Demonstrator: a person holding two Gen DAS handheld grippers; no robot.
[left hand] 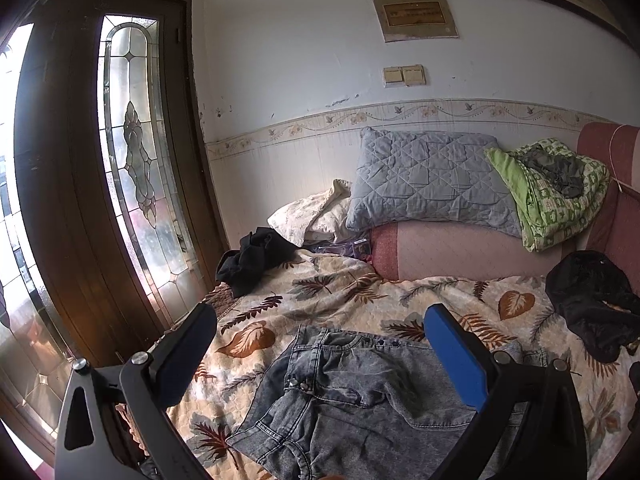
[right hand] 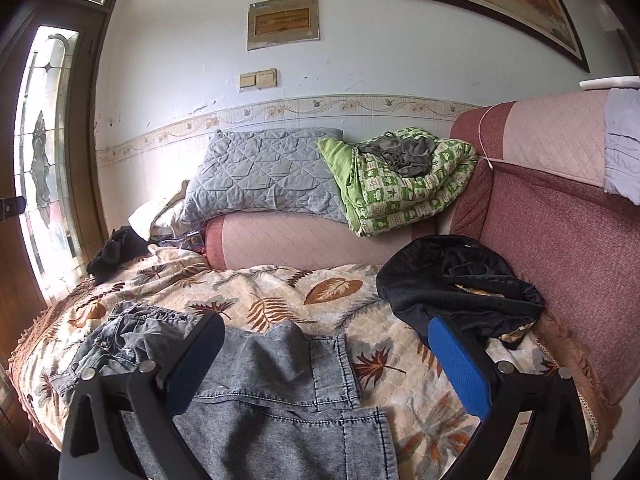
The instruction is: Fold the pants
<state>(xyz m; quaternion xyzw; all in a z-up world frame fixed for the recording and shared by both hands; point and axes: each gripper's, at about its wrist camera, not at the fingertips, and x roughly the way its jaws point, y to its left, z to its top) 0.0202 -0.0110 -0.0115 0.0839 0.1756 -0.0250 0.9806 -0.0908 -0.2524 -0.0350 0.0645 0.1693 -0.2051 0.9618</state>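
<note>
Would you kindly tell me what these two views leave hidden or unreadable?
- Jeans: lower part cut off by the left wrist view's bottom edge.
- Jeans hems: hidden behind the right gripper fingers in the right wrist view.
- Wall plaque: text too small in both views.

Window (left hand: 132,152) daylight, fisheye-warped edges

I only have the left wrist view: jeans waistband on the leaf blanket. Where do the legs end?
Observer: In the right wrist view the jeans lie flat, and two hemmed leg ends rest on the leaf blanket.
Reviewer: Is the right hand-held gripper holding them?
Observer: No, the right hand-held gripper is open above the legs.
Reviewer: And what is beside it?
Observer: A pink quilted backrest with pale blue cloth draped over it.
</note>
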